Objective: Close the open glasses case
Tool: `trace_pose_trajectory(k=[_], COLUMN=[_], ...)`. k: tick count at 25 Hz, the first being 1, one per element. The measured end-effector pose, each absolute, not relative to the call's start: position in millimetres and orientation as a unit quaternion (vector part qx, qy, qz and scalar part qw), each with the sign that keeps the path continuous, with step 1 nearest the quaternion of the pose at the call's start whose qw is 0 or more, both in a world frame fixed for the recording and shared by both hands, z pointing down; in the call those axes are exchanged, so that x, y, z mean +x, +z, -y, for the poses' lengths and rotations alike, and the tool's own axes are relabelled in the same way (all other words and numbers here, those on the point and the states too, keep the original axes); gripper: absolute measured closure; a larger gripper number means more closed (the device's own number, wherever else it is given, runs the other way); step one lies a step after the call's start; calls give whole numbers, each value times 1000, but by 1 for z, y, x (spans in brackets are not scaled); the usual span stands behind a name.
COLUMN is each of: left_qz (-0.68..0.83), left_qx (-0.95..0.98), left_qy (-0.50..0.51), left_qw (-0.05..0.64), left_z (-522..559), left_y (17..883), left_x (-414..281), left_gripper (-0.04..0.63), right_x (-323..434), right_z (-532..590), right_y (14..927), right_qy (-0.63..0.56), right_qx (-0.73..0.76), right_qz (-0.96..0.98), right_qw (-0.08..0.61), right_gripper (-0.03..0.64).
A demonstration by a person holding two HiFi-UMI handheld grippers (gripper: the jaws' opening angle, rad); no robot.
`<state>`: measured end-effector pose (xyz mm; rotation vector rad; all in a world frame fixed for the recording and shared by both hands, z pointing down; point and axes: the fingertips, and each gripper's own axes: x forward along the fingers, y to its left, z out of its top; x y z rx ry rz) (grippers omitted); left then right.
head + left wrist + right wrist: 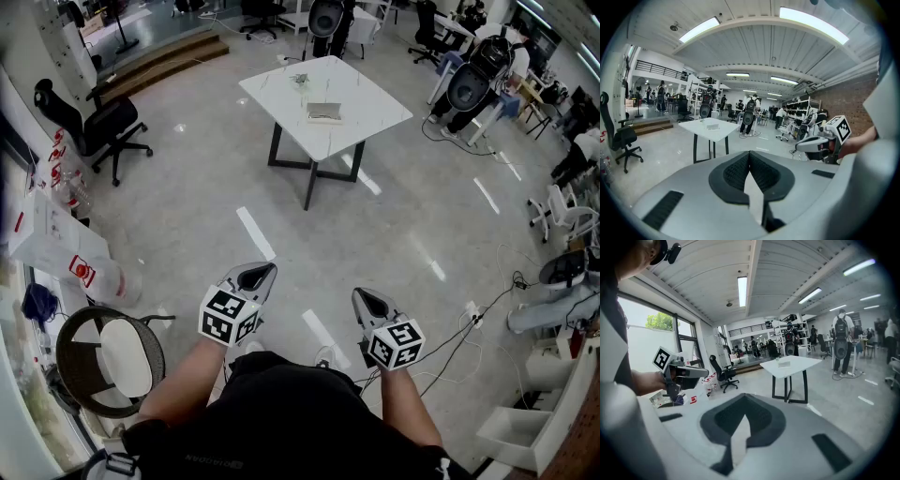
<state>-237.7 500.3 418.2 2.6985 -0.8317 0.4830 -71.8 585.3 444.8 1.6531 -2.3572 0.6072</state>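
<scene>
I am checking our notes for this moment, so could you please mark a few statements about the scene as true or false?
1. The left gripper holds the glasses case. False: its jaws are together on nothing, and the case lies on the white table far ahead.
2. The right gripper has its jaws together with nothing between them. True.
3. A black office chair stands on the floor to the left of the table. True.
4. The person stands right against the table. False: a wide stretch of floor lies between the grippers and the table.
</scene>
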Motion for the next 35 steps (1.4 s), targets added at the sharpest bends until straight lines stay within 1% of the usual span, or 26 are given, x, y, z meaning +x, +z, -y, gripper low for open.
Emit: trace_pose_trajectory(k=[9,13,16,35], left_qz=[287,286,284,266], left_qx=[934,935,936,942], left_qy=[162,160,157,158], left_qw=[135,135,137,129], left_z=[-502,-499,-498,-459], left_y=[413,412,414,414], left_x=[-241,-243,-247,-317], left_gripper=[592,592,592,592], right_x=[-77,-88,-95,-166], right_z=[-587,-584,-582,-545], right_y=[443,438,442,446], right_qy=[204,213,210,206], right_qx=[556,541,543,566], right_qz=[800,810,808,792], right_qw=[101,75,87,99], right_gripper=[616,615,615,615])
